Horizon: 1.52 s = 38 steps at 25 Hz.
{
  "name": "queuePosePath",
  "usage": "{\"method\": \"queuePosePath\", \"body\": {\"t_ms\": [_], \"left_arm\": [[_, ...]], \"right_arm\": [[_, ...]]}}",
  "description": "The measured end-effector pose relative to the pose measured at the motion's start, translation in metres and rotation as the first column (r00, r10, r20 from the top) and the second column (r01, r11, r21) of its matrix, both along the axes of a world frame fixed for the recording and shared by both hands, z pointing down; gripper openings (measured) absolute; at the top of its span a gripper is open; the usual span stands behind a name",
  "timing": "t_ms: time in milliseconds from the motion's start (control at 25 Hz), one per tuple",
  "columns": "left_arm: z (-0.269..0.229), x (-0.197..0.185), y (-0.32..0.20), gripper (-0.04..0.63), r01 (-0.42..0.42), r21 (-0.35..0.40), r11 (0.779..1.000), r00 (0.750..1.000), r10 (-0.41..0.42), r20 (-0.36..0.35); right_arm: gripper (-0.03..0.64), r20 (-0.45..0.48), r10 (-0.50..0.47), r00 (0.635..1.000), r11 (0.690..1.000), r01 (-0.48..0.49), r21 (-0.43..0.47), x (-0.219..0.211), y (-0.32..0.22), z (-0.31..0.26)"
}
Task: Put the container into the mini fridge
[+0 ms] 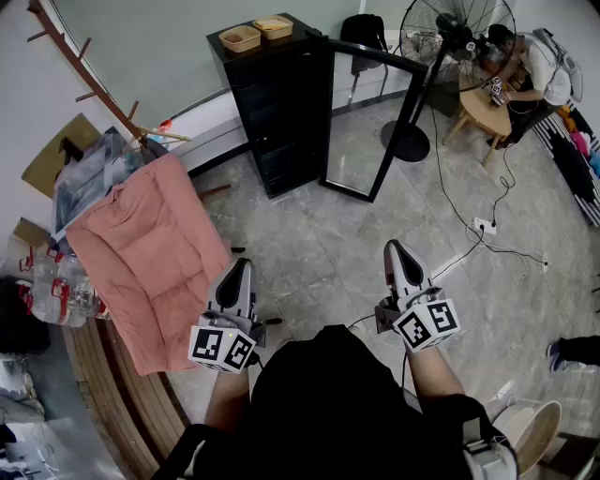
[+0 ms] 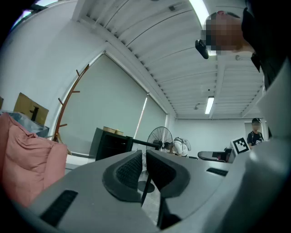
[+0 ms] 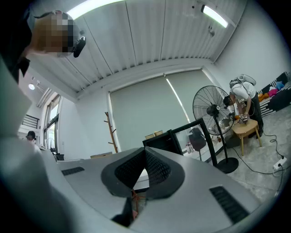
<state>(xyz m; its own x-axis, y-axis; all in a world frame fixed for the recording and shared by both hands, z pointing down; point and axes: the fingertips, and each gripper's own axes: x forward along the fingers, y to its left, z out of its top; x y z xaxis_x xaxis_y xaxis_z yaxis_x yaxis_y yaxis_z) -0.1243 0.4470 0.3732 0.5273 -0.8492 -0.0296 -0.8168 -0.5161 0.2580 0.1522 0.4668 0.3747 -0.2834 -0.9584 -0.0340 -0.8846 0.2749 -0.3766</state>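
Left gripper (image 1: 243, 264), right gripper (image 1: 394, 247) clenched empty; two containers (image 1: 240, 38), contents unclear, atop mini fridge (image 1: 281, 117).

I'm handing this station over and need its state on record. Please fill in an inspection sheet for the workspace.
Surface: grey tiled floor.
Job's things: black mini fridge, door open; two tan containers on top of it.
Clutter: pink cloth draped at left; water bottles beside it.
Grippers: left gripper and right gripper both shut, empty.
Cables: power strip with leads across the floor.
Surroundings: standing fan; a person at a small wooden table.
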Motion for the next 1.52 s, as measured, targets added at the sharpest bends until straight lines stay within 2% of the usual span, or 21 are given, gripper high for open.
{"method": "queuePosePath", "body": {"t_ms": [200,520,680,800,840,880,920,960,1040,1280,1520], "left_arm": [[0.010,0.003,0.007,0.041,0.004,-0.032,0.999,1.000,-0.005,-0.016],[0.009,0.008,0.012,0.041,0.010,-0.035,0.999,1.000,-0.010,0.013],[0.007,0.014,0.010,0.041,0.003,-0.028,1.000,1.000,-0.002,0.021],[0.006,0.021,0.011,0.048,-0.014,-0.026,1.000,0.999,0.015,0.038],[0.005,0.023,0.011,0.096,-0.014,-0.029,0.999,0.999,0.015,0.035],[0.004,0.025,0.010,0.171,-0.010,-0.031,0.999,1.000,0.011,0.029],[0.002,0.028,0.008,0.220,-0.005,-0.031,0.999,1.000,0.006,0.024],[0.000,0.031,0.006,0.234,0.000,-0.027,1.000,1.000,0.000,0.023],[-0.004,0.040,0.003,0.253,0.005,-0.013,1.000,0.999,-0.004,0.035],[-0.011,0.076,0.000,0.272,0.010,-0.003,1.000,0.998,-0.010,0.056],[-0.015,0.101,0.009,0.273,0.064,0.000,0.998,0.997,-0.064,0.050]], "right_arm": [[0.031,-0.005,-0.007,1.000,1.000,0.007,-0.011,0.004,0.007,0.010],[0.031,-0.013,-0.017,1.000,1.000,0.017,-0.024,0.013,0.010,0.018],[0.031,-0.034,-0.039,0.999,0.999,0.039,0.008,0.017,0.010,0.012],[0.035,-0.016,-0.085,0.996,0.996,0.085,0.032,0.021,0.013,0.004],[0.047,-0.014,-0.100,0.995,0.994,0.100,0.037,0.022,0.014,0.002],[0.113,-0.017,-0.113,0.993,0.993,0.113,0.041,0.023,0.014,0.000],[0.211,-0.022,-0.121,0.992,0.992,0.122,0.043,0.025,0.013,-0.002],[0.249,-0.029,-0.124,0.992,0.991,0.125,0.045,0.027,0.012,-0.003],[0.273,-0.046,-0.123,0.991,0.991,0.125,0.055,0.033,0.011,-0.004],[0.276,-0.133,-0.145,0.980,0.982,0.159,0.100,0.049,0.010,-0.014],[0.276,-0.084,-0.215,0.973,0.969,0.224,0.107,0.069,0.007,-0.017]]}}
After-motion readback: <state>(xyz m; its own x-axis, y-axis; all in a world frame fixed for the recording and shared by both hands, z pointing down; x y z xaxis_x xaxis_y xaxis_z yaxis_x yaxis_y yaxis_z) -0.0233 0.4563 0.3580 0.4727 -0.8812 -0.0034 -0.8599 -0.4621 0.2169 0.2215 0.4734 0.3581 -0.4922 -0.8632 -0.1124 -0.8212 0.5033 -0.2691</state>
